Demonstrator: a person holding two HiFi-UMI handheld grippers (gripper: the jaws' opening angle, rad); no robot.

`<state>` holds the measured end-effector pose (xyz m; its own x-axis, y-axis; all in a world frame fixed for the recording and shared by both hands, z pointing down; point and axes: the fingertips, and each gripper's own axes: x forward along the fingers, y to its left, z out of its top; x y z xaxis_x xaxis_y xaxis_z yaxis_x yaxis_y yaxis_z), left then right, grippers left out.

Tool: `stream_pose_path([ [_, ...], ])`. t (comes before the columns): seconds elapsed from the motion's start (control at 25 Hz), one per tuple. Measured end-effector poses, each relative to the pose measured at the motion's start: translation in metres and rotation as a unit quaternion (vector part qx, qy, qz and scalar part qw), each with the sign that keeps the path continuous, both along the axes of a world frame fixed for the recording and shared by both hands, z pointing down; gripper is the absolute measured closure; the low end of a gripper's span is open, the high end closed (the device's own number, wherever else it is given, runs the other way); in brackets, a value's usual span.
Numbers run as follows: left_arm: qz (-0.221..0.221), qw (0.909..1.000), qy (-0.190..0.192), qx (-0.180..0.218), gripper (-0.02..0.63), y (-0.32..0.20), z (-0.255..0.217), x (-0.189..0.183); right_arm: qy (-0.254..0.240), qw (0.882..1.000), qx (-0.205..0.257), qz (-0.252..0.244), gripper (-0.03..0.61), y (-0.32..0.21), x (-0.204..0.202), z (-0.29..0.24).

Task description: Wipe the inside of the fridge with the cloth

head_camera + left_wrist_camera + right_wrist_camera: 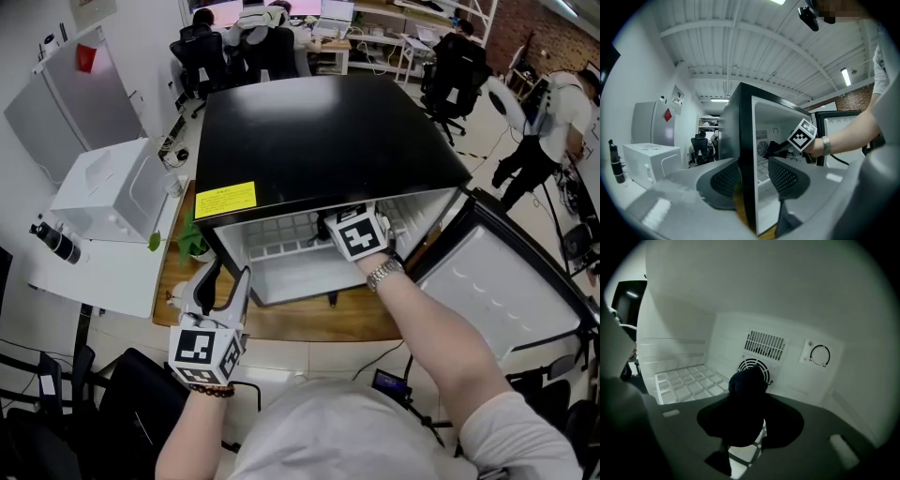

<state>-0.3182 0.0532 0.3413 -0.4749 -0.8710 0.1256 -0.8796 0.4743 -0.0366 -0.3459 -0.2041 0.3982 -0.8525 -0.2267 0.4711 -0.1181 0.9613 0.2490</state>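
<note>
A black mini fridge (319,141) stands on a wooden table (309,323), its door (497,291) swung open to the right. My right gripper (330,225) reaches inside the white compartment, shut on a bunched dark cloth (747,385). The cloth hangs above the wire shelf (689,380) and in front of the round fan grille (761,367) on the back wall. In the left gripper view the cloth (774,149) shows ahead of the right gripper's marker cube. My left gripper (228,274) stands open at the fridge's front left edge (746,159), which shows between its jaws.
A white appliance (103,192) and a dark bottle (56,242) sit on a white table at the left. A thermostat dial (819,355) is on the fridge's back wall. Office chairs (202,52) and a person (548,122) are behind. A small device with a cable (389,382) lies on the floor.
</note>
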Motion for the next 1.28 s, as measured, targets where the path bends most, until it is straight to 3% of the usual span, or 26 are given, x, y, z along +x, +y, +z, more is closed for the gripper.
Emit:
stream_pose_path([
  [0.88,-0.012,0.9999,0.006,0.002,0.408,-0.002,0.000,0.000,0.008,0.995,0.007,0.094,0.423,-0.066,0.045,-0.001],
  [1.08,-0.009,0.9999,0.005,0.002,0.408,-0.004,-0.001,0.003,-0.024,0.996,0.003,0.081,0.423,-0.055,0.047,-0.019],
  [1.28,-0.008,0.9999,0.006,0.002,0.407,-0.002,-0.001,0.001,-0.069,0.997,-0.014,0.032,0.423,-0.013,0.037,-0.043],
])
